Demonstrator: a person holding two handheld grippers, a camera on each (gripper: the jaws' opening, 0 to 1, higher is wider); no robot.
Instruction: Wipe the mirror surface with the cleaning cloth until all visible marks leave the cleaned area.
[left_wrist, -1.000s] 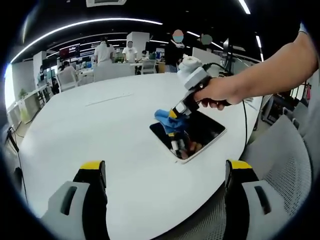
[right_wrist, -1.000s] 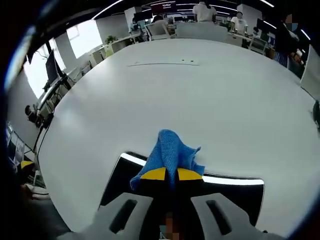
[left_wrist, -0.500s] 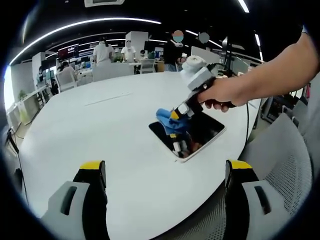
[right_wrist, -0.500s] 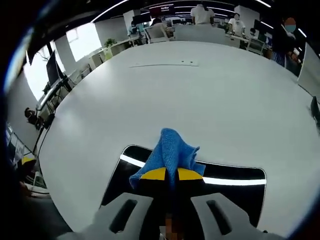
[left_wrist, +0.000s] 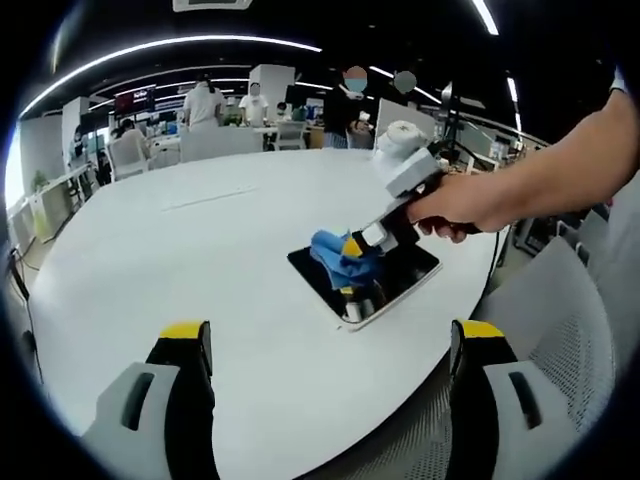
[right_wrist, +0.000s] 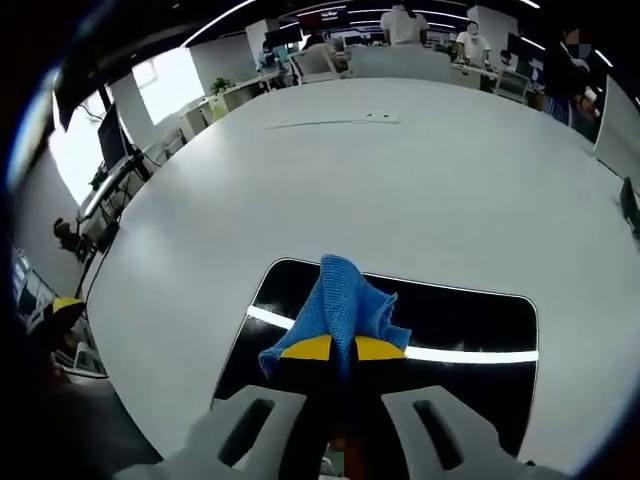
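A large white desk (left_wrist: 180, 260) with a rounded outline is shown, most of its surface left bare toward the far edge and toward the left gripper's side. The mirror (right_wrist: 470, 330), a dark rectangle with rounded corners and a pale border, is seen lying flat close to the near curved edge of the desk (right_wrist: 420, 170); in the left gripper view the mirror (left_wrist: 405, 272) is placed just inside that edge, with a grey mesh chair (left_wrist: 560, 340) beyond it. A bright strip of ceiling light is reflected across the glass.

The right gripper (right_wrist: 333, 350) is shown with its yellow-tipped jaws closed together on the blue cleaning cloth (right_wrist: 345, 305), which is bunched upward between them and spread over the mirror near its left end. In the left gripper view the same right gripper (left_wrist: 372, 240) is held by a person's hand (left_wrist: 455, 205) and angled down onto the glass, the cleaning cloth (left_wrist: 335, 255) pressed under its tip.

The left gripper (left_wrist: 330, 345) is held above the bare desk near the near edge, its jaws spread wide apart with nothing between them. Other desks and standing people are visible in the office behind.
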